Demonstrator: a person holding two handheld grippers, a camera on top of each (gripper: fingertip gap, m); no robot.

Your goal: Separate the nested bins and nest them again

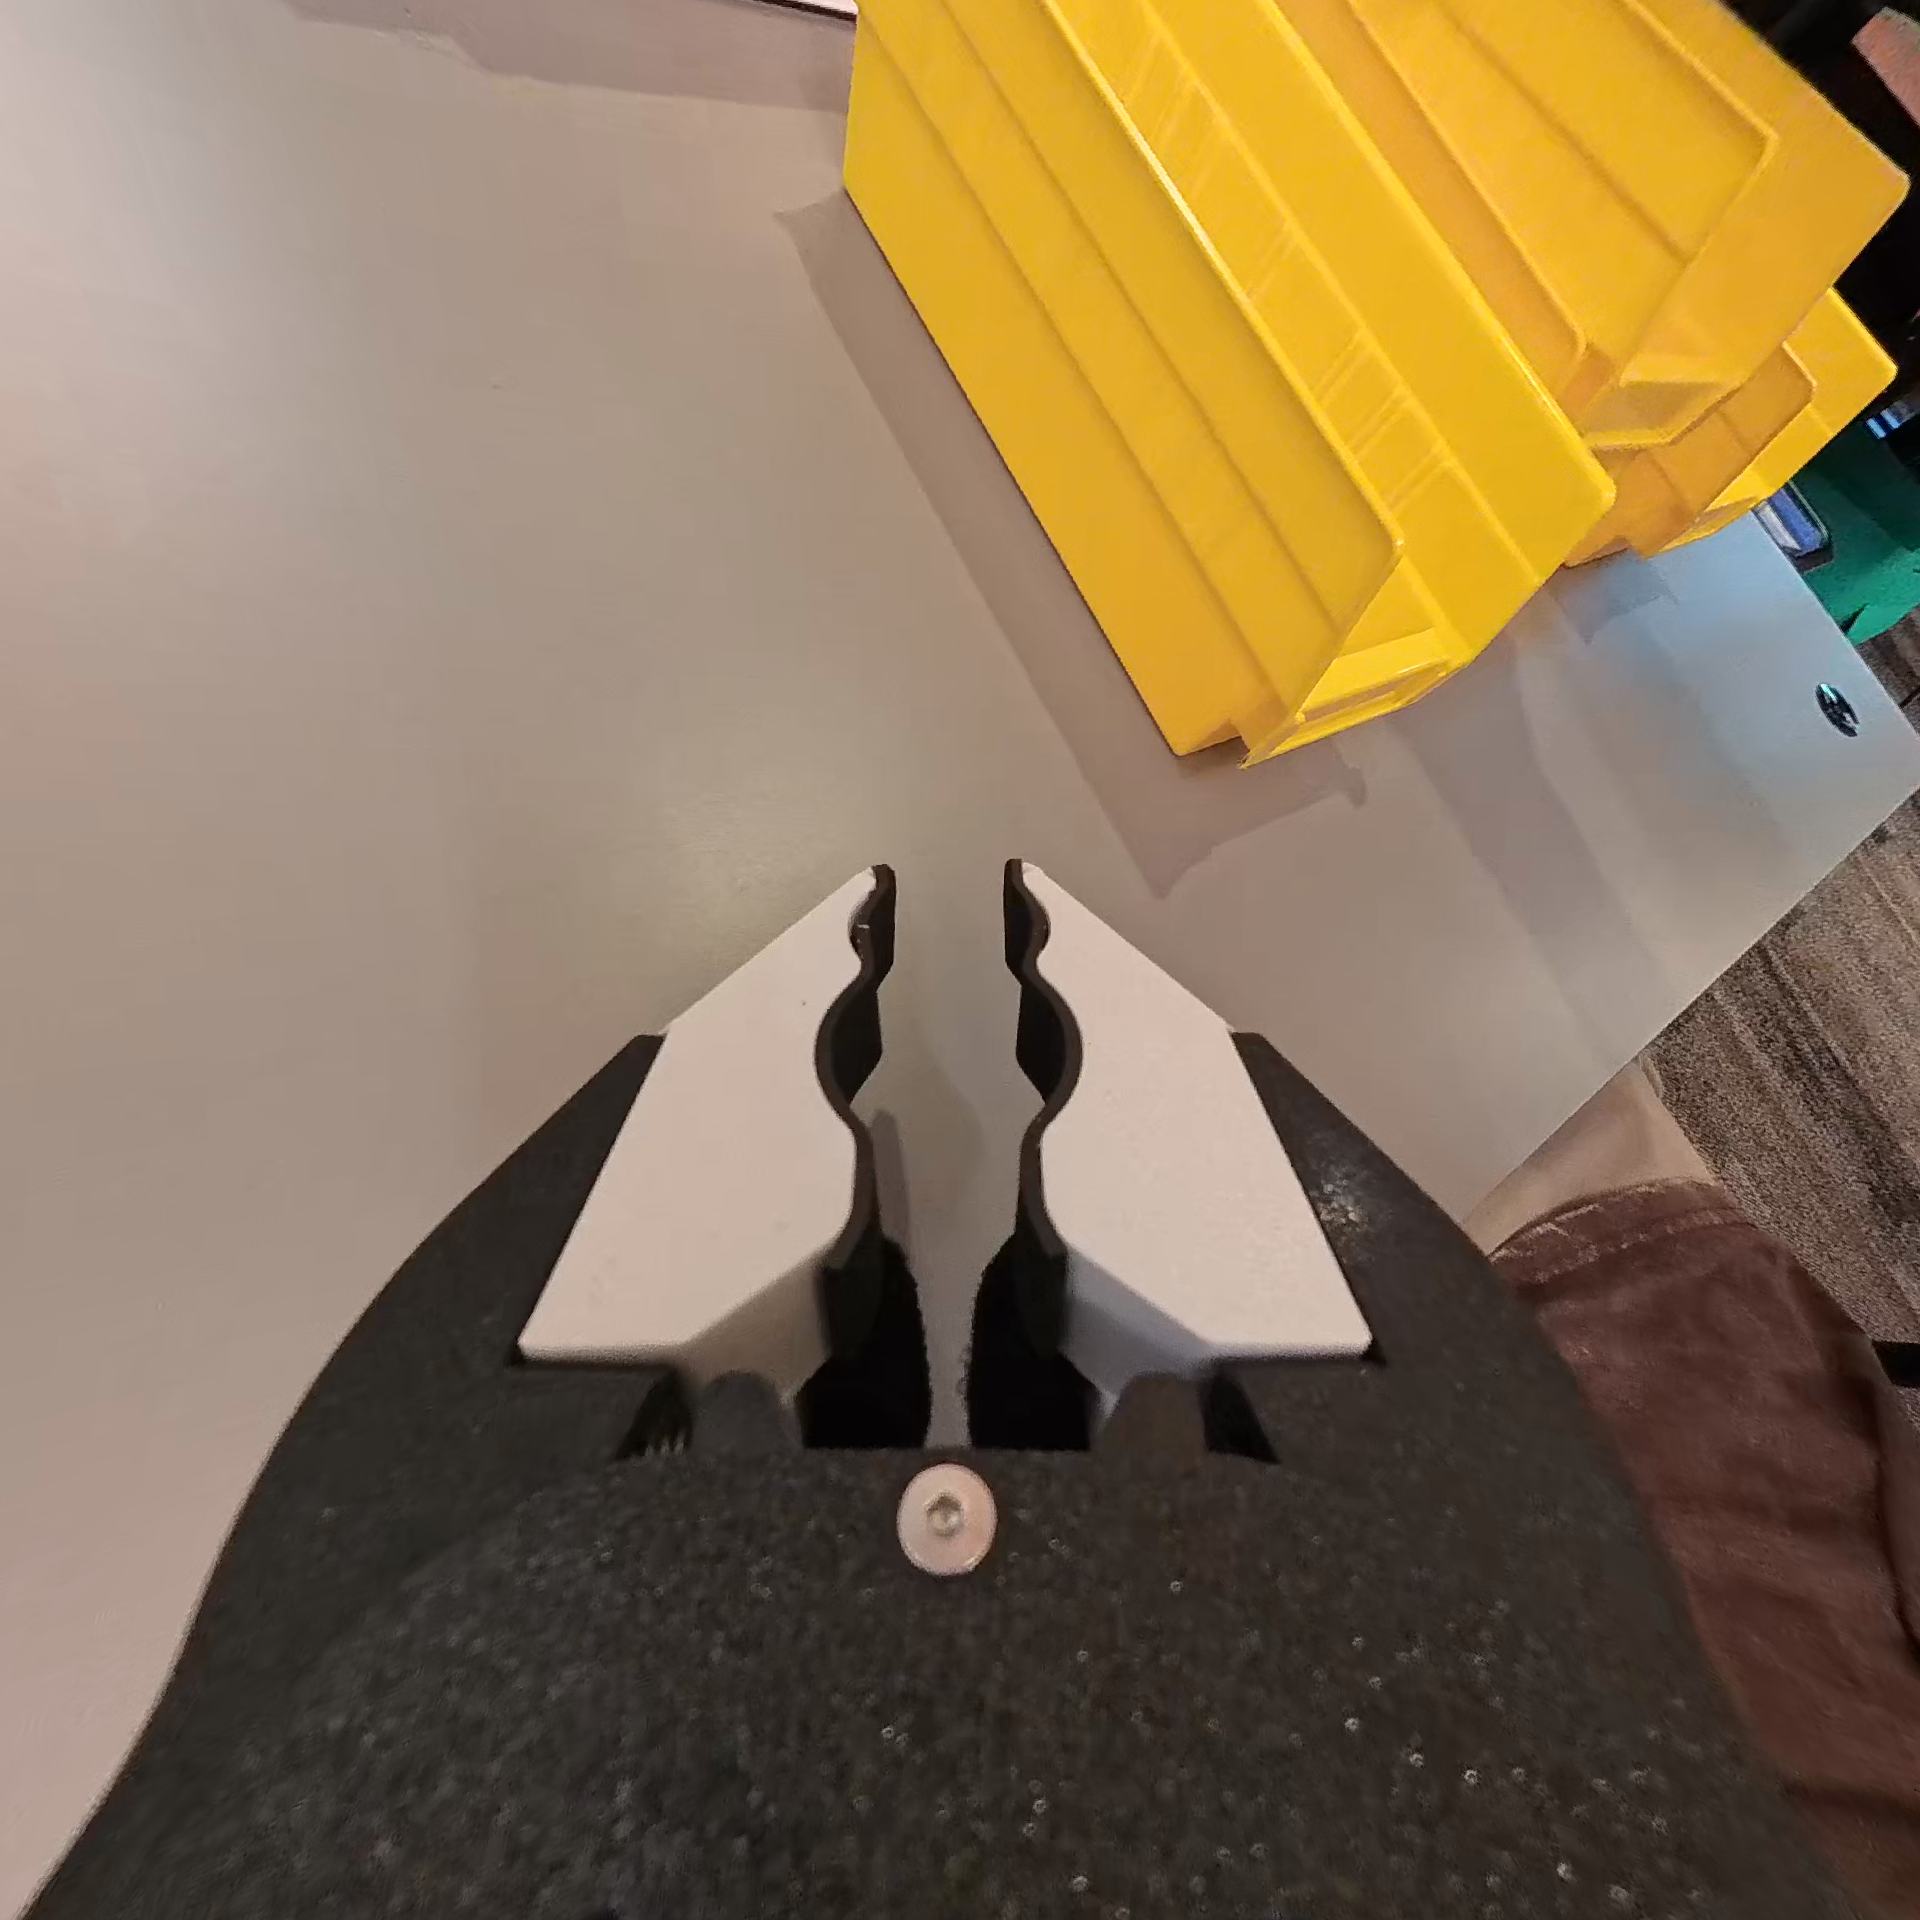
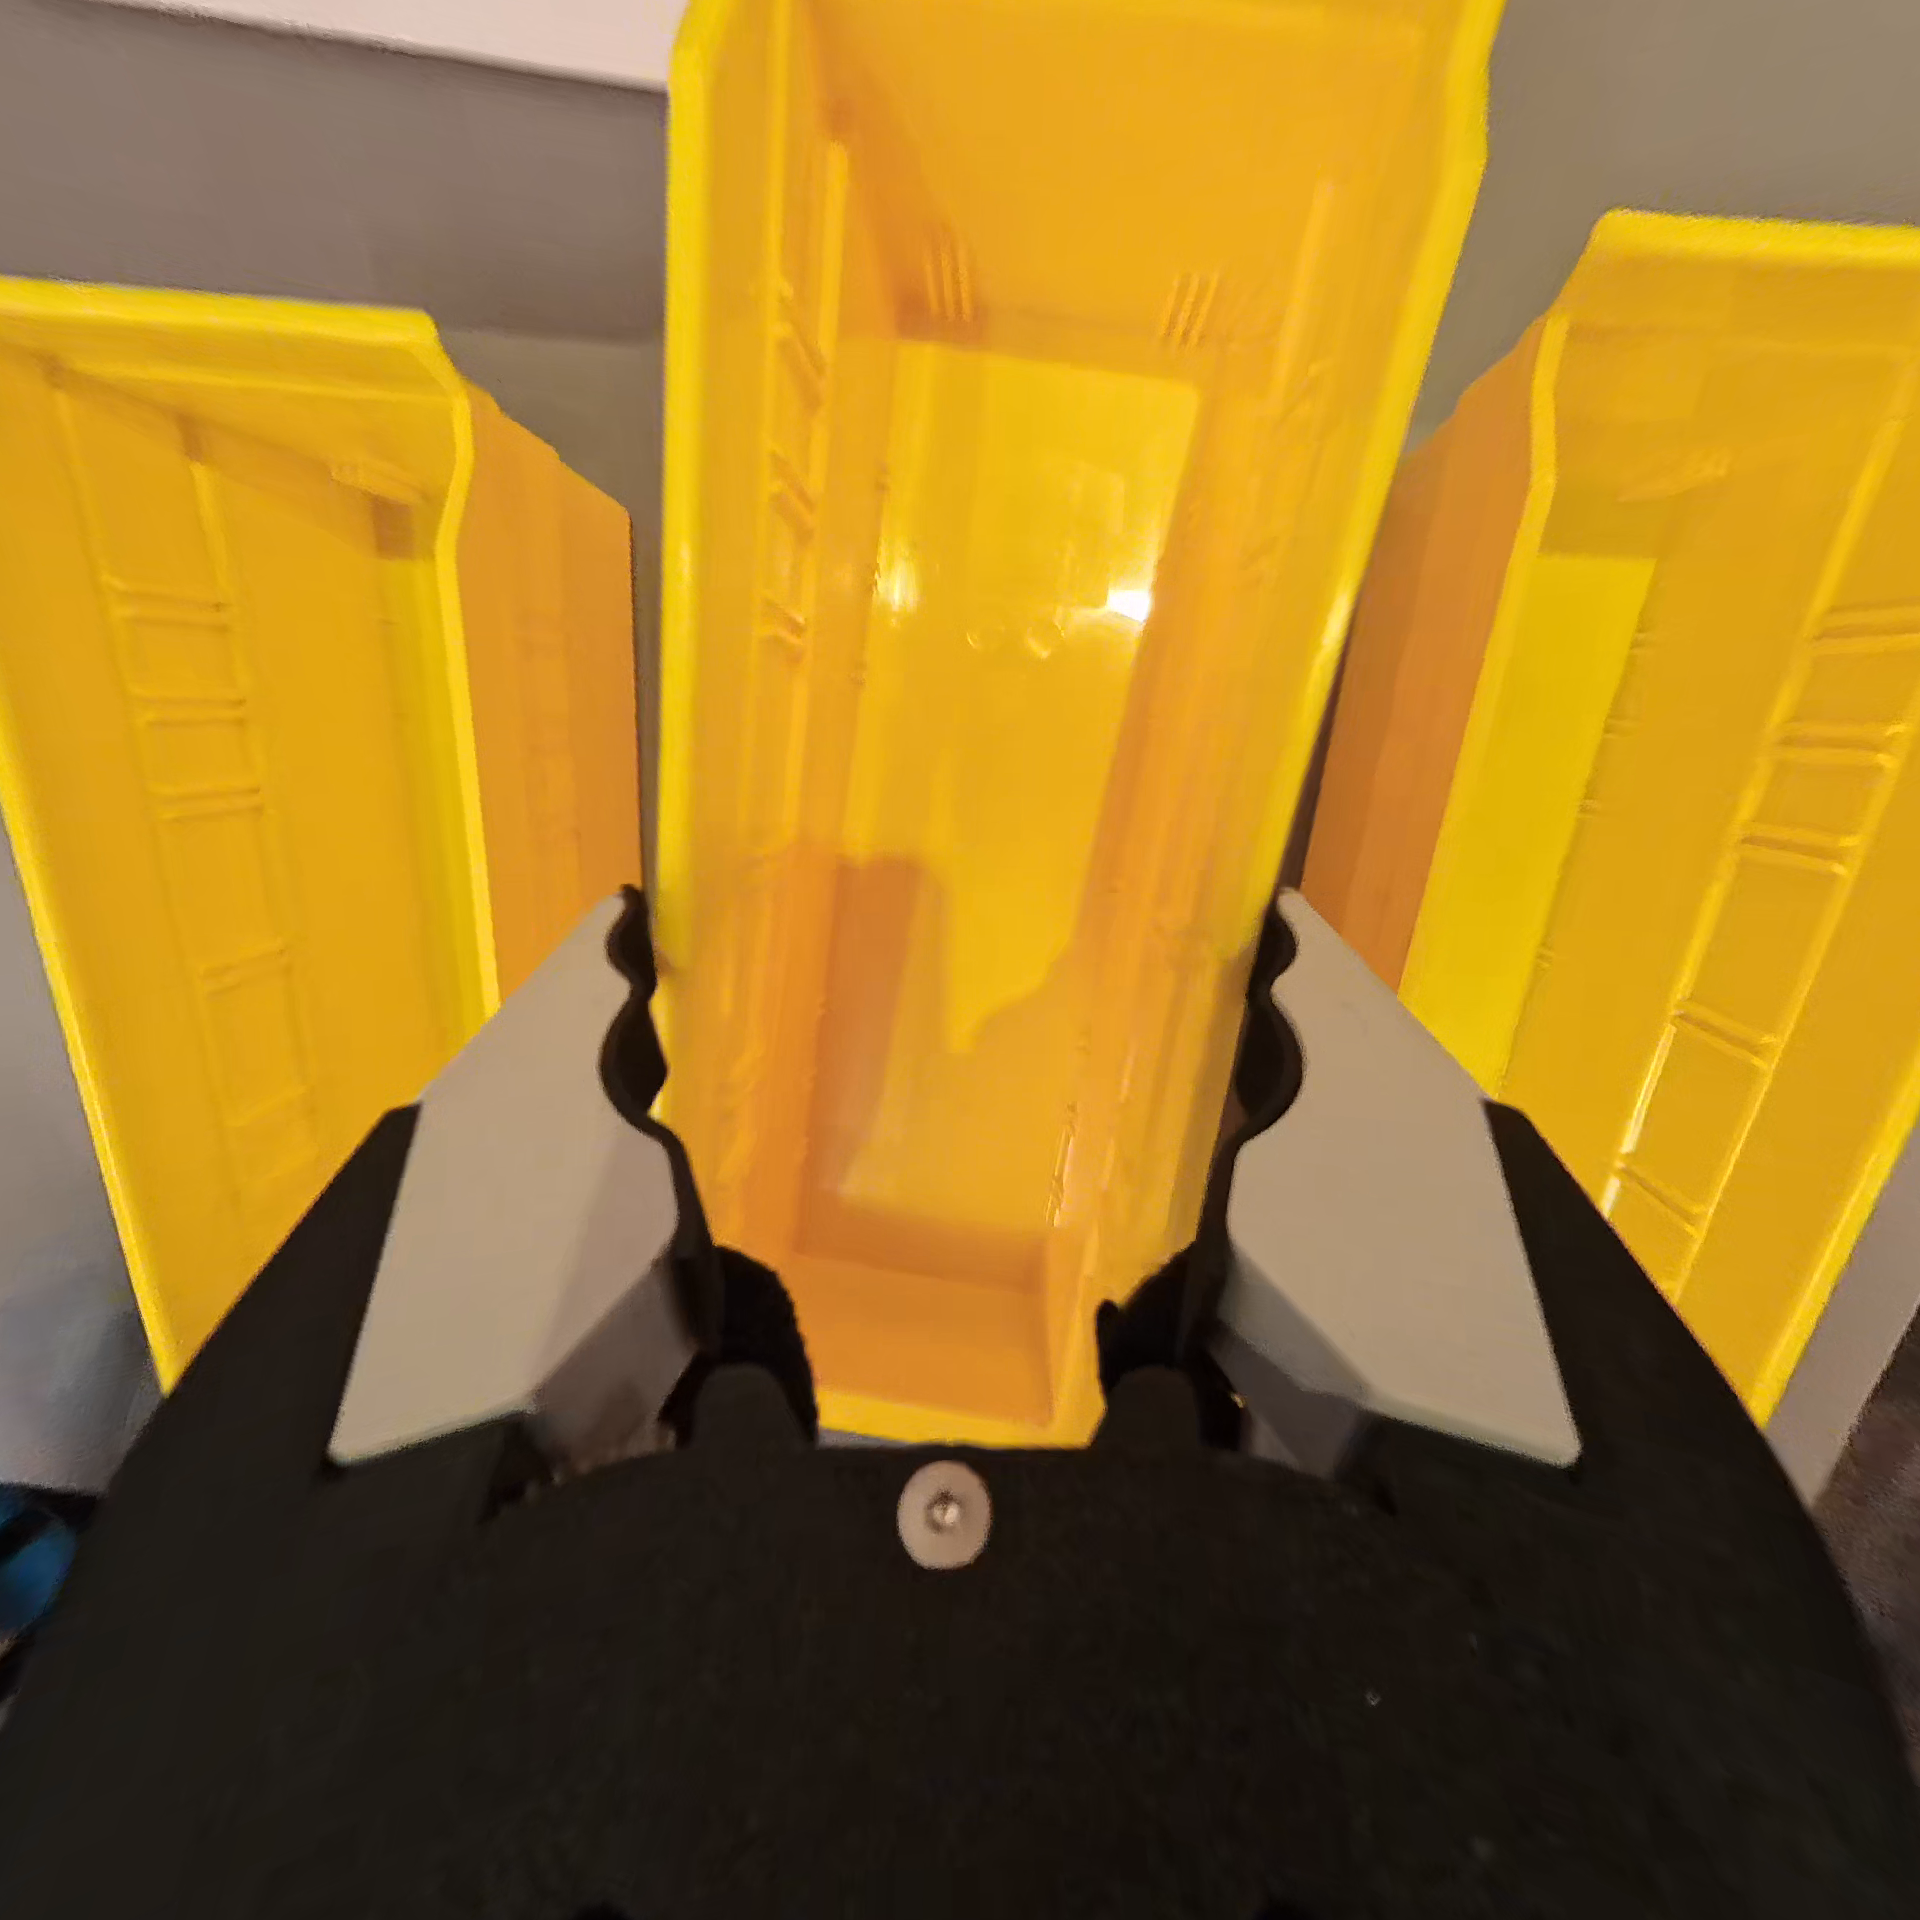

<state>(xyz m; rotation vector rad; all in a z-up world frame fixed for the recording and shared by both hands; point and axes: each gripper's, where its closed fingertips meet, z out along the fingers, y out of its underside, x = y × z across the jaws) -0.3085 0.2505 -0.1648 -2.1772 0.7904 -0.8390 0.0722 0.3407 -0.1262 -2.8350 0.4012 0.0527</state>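
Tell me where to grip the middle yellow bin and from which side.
Grip the middle yellow bin across its narrow near end, fingers outside both long side walls, coming in along its length. The right hand-held gripper already straddles it there; the neighbouring bins stand apart.

In the right wrist view, the picture's edges are cutting off the left yellow bin (image 2: 239, 790) and right yellow bin (image 2: 1704, 831); the middle yellow bin (image 2: 997, 644) is blurring slightly.
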